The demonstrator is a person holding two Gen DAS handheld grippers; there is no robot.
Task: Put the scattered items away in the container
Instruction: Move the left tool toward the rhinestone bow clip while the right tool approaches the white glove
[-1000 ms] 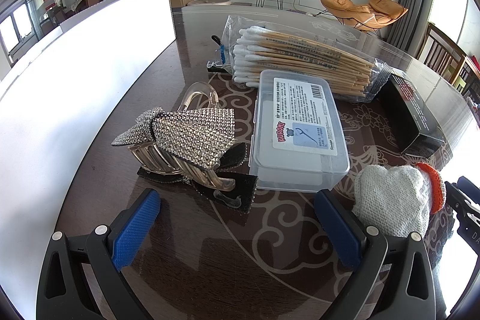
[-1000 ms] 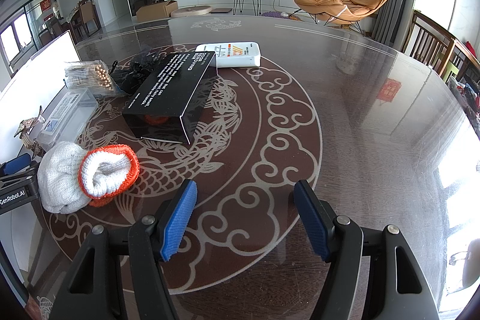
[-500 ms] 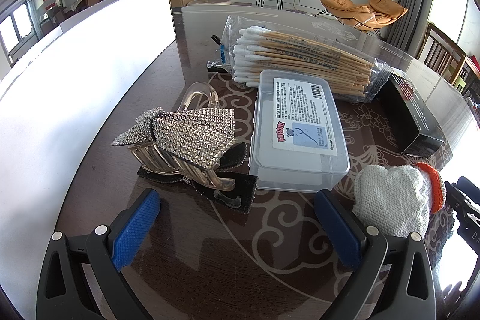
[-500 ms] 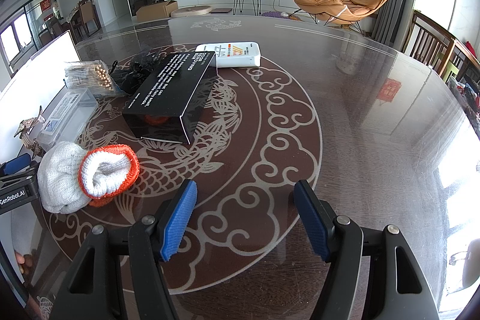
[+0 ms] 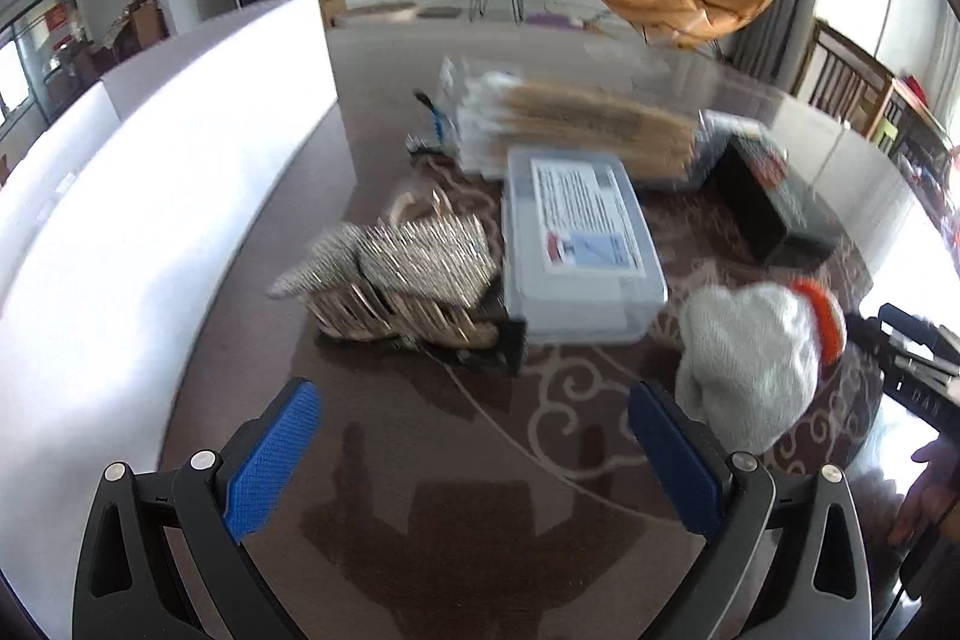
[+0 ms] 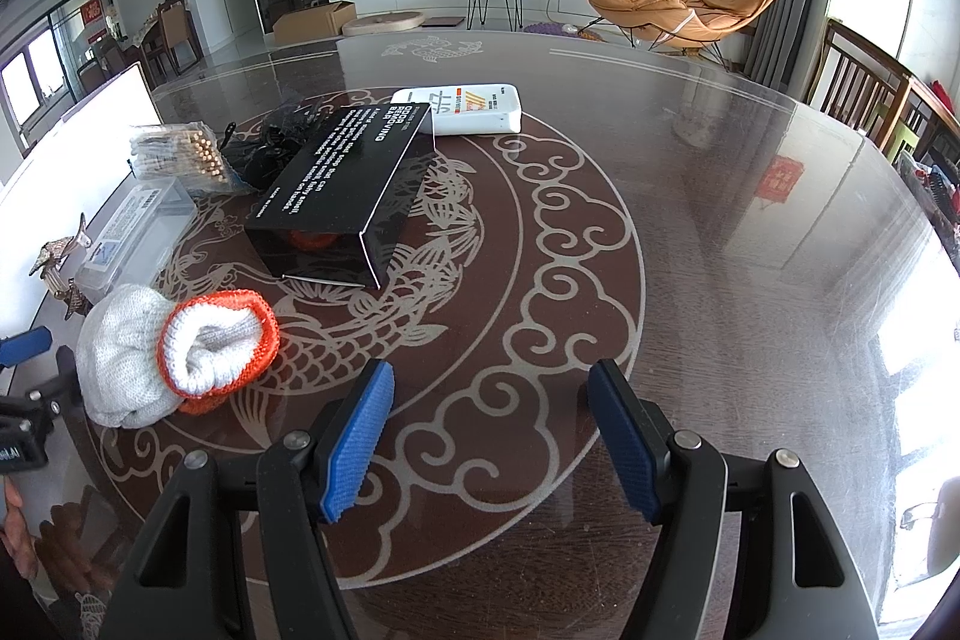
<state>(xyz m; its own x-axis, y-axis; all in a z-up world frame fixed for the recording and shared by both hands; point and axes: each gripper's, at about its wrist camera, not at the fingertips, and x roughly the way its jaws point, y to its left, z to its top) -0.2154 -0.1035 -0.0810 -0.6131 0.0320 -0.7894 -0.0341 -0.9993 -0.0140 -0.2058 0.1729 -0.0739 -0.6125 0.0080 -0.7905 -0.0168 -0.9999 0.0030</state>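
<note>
**Crowded cluster invites a clumsy first pick**

Left hand-held gripper (image 5: 474, 457) hangs released and empty above the table (image 6: 690, 220), facing the rhinestone hair clip (image 5: 408, 274), clear plastic box (image 5: 579, 244) and rolled glove (image 5: 753, 358). Right hand-held gripper (image 6: 492, 439) is also spread wide, holding nothing. Clip and box touch, so closing on one could drag the other. A white container wall (image 5: 180, 172) stands just left; a hasty swing might strike it.

Each gripper (image 5: 474, 460) (image 6: 489, 436) has black plastic arms, silver screws and blue ribbed fingertip pads (image 5: 270, 460).
</note>
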